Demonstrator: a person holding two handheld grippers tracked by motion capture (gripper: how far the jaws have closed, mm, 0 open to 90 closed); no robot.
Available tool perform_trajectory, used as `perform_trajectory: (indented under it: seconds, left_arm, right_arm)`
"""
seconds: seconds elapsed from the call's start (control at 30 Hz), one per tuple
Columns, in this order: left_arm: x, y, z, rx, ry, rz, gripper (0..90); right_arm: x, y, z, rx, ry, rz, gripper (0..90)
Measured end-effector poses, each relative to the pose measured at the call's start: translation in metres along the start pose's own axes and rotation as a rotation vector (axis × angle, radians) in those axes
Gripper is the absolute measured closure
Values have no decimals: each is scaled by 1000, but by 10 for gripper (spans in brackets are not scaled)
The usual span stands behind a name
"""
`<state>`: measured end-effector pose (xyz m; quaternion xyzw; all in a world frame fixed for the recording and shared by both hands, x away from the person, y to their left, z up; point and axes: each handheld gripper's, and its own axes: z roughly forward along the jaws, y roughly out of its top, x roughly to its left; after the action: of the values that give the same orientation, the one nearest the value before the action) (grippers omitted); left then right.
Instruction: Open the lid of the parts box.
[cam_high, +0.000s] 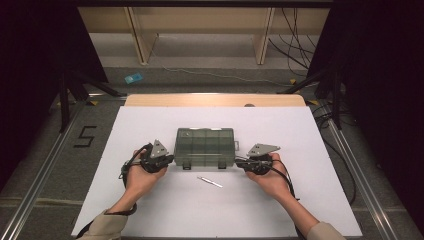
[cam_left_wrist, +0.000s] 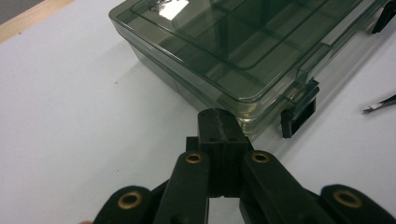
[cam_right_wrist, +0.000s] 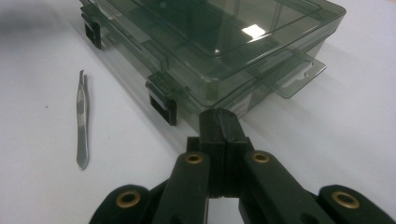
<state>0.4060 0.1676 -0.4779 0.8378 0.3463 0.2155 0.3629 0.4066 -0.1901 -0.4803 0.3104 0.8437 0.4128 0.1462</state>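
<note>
The smoky plastic organizer box (cam_high: 205, 147) is sitting mid-table, lid down and both front latches fastened. Left gripper (cam_high: 170, 160) and right gripper (cam_high: 239, 161), jaws closed and empty, are flanking its near corners; opening appears unstarted. Tweezers (cam_high: 210, 182) are lying nearby.

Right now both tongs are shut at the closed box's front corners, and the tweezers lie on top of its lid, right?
Not quite. The tweezers lie on the white table in front of the box, as the high view shows. Left tongs and right tongs are shut there.
</note>
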Motion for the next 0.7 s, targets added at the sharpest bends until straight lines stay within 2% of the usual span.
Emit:
perform_trajectory:
  seconds: [0.03,0.1,0.2,0.23,0.27,0.3,0.33,0.4,0.5,0.53,0.57,0.6,0.63,0.7]
  left_arm:
    - [2,1,-2,9,0,24,900]
    - [2,2,-3,-5,3,27,900]
    - [2,5,-6,-17,6,28,900]
    - [1,6,-7,-33,3,10,900]
    - [1,7,-9,-38,7,19,900]
    - [0,7,-10,-36,12,5,900]
    - [3,8,-13,-17,12,37,900]
    - [3,9,-14,-24,3,30,900]
    - [2,13,-18,-55,33,40,899]
    - [4,15,-19,-75,38,84,899]
    - [1,16,-18,-107,44,45,899]
    - [3,17,-19,-99,41,70,899]
    - [1,18,-19,-119,55,48,899]
    - [1,19,-19,-129,54,38,899]
  right_arm:
    - [0,0,0,-1,1,2,900]
    - [0,2,-2,-12,3,8,900]
    - [1,6,-4,-33,0,5,900]
    - [1,7,-5,-39,3,3,900]
    - [2,8,-6,-47,1,10,900]
    - [2,9,-6,-57,-8,3,900]
    - [2,10,-7,-67,-9,5,900]
    - [2,12,-9,-86,-14,8,900]
    - [2,16,-13,-111,-19,2,900]
    - [2,17,-13,-126,-21,8,900]
    - [2,18,-14,-135,-28,4,900]
    - [2,19,-15,-138,-25,3,900]
    - [3,20,-15,-152,-31,3,900]
    - [3,22,-15,-165,-36,2,900]
